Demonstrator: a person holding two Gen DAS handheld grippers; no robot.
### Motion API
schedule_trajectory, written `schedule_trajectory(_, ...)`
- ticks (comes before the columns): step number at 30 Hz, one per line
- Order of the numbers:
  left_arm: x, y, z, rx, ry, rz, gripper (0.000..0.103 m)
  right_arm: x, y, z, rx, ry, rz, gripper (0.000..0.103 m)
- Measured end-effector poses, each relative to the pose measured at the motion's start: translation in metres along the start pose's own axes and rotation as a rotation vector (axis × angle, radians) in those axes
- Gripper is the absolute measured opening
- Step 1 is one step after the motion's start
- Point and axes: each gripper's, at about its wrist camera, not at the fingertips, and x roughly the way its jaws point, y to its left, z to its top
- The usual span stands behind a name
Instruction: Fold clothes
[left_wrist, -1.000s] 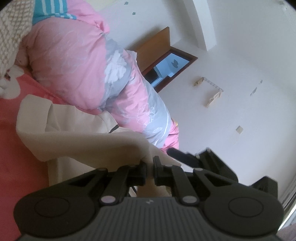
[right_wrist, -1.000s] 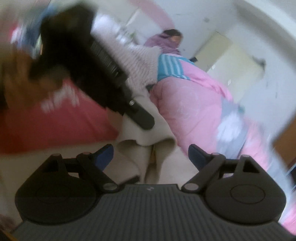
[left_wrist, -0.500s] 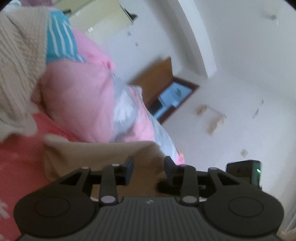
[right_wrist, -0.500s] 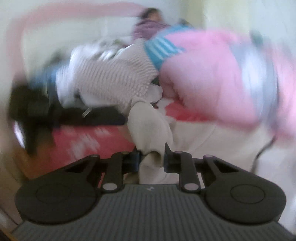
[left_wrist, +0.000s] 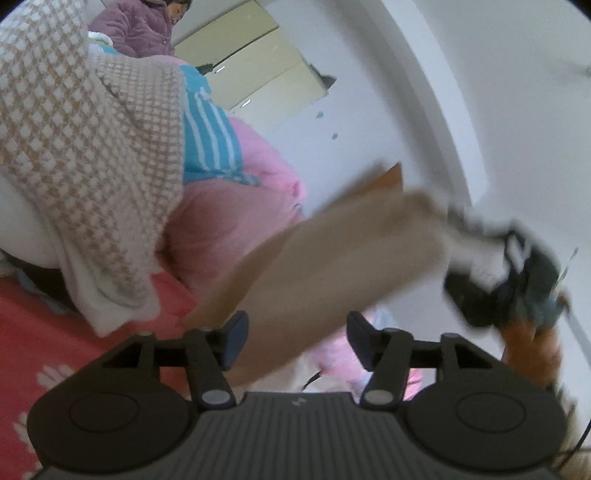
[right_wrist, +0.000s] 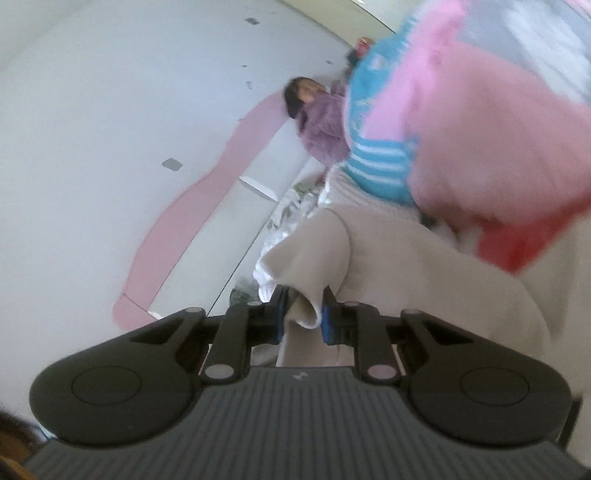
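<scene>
Above the red bed (left_wrist: 55, 332), the right tool (right_wrist: 303, 317) pinches the beige garment (right_wrist: 314, 258) as the left tool (left_wrist: 293, 332) opens around its slack cloth, likely needing a fresh grasp to fold.

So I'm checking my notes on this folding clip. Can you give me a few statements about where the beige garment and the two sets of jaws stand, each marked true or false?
1. The right gripper has a bunch of the beige garment pinched between its jaws. True.
2. The left gripper is clamped tight on the cloth. False: its jaws are opening, with the beige garment crossing the gap, not pressed.
3. A knitted checked garment hangs at upper left in the left wrist view. True.
4. The bedsheet is blue. False: it is red with white flowers.
</scene>
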Motion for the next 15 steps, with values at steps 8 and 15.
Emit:
schedule_trajectory(8,0.023,-0.009,-0.010,0.113,0.059,0.165,0.077,0.070,0.037,0.042,-0.115,0.016,0.002,0.015)
schedule_trajectory(15,0.031,-0.021,-0.020,0.210,0.052,0.246,0.083,0.104,0.073,0.032,-0.262,0.136,0.094,0.015)
